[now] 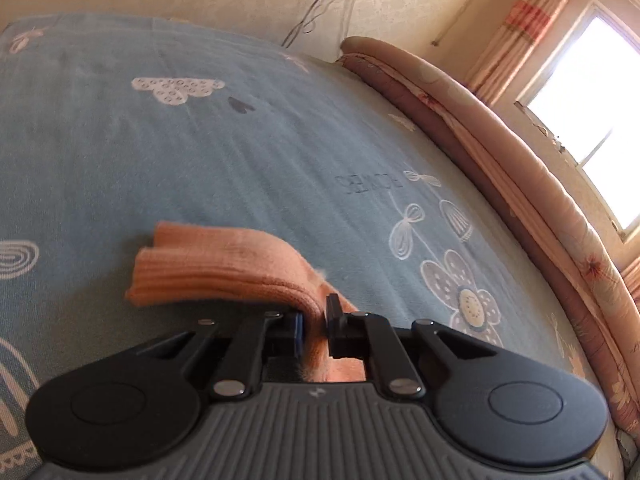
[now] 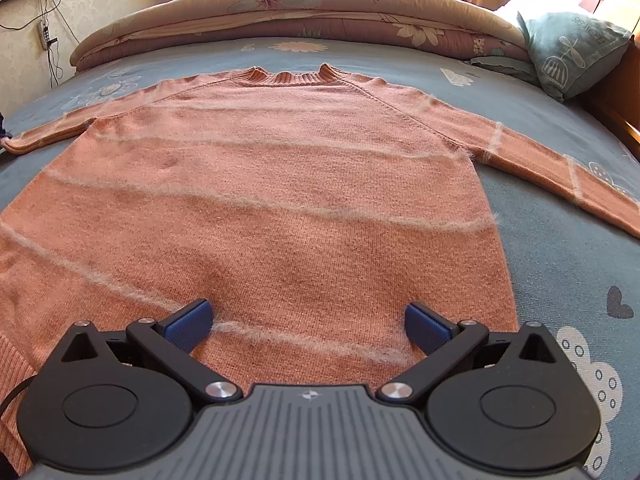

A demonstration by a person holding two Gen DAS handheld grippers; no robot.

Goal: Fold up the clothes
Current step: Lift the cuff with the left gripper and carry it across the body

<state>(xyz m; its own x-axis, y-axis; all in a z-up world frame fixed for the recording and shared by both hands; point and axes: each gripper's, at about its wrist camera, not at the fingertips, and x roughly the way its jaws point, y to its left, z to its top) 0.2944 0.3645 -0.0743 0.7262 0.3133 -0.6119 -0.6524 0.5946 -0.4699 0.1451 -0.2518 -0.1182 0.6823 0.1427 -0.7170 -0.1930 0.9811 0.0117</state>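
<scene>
One orange sweater on one bed, two tongs at work.

The bed, under a blue-grey sheet printed with flowers and clouds, fills both views. One rolled floral quilt runs across the top of the right wrist view, and one blue-green pillow sits at the upper right. One orange sweater with pale fuzzy stripes lies flat in the middle of that view, collar toward the top, its two sleeves spread to the left and right edges. The right tongs, at bottom centre, stand wide apart over the hem area with nothing pinched between them. In the left wrist view, the left tongs, at lower centre, are drawn narrow and clamp one ribbed cuff, whose free end sticks out to the left, raised off the sheet.
</scene>
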